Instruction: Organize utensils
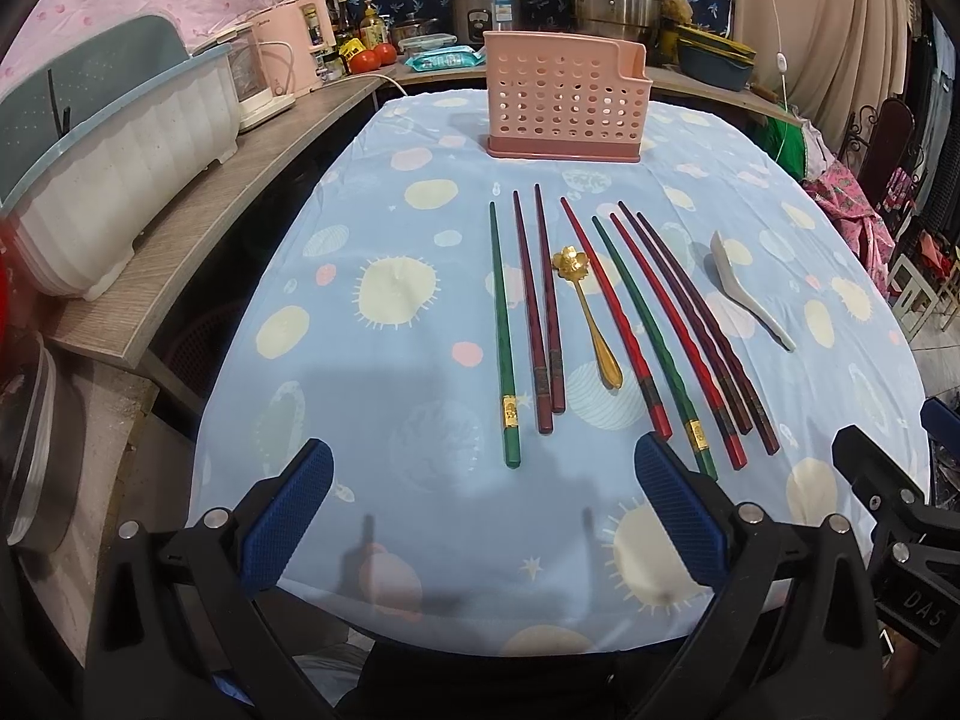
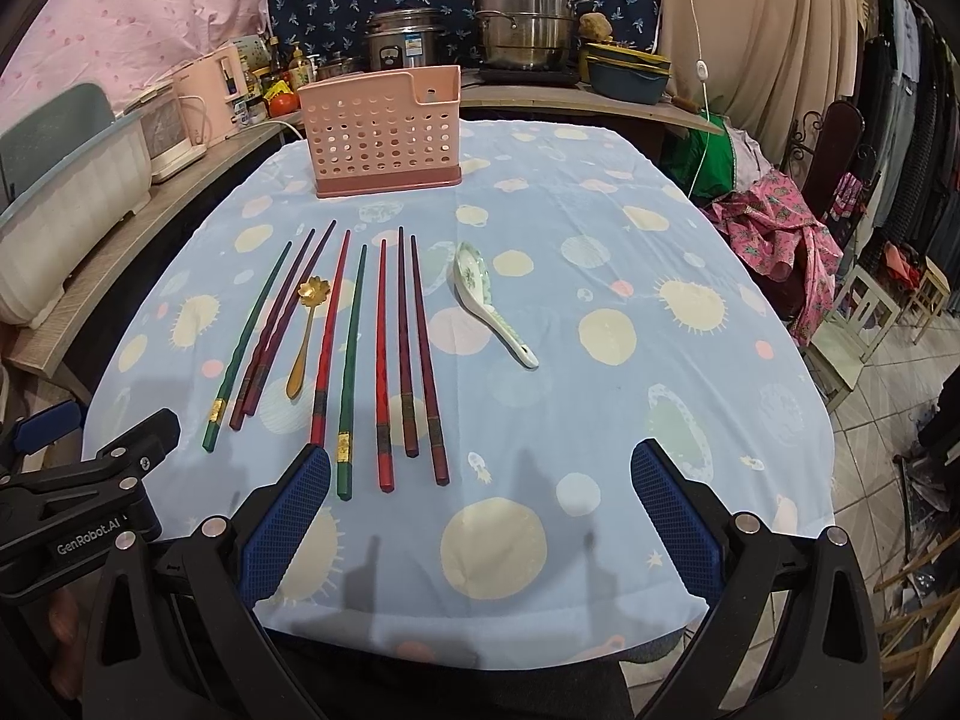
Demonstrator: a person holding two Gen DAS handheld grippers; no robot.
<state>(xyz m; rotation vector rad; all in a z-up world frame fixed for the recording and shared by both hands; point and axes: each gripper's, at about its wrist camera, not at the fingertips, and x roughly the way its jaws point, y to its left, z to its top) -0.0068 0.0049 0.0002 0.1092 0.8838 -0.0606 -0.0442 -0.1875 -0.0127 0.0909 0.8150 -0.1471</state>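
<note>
The chopsticks (image 1: 630,324) are laid lengthwise ahead of both wide-spread, empty hand-held grippers, left (image 1: 483,516) and right (image 2: 480,516); the left is judged nearer.

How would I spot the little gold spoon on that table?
Start at the pink perforated holder at the table's far end, then come down to the row of chopsticks. Lying among them is the gold spoon: shorter than all, metallic, with a flower-shaped bowl.

Chopsticks (image 2: 384,354), spoons (image 2: 493,306) before holder (image 2: 384,132)
</note>
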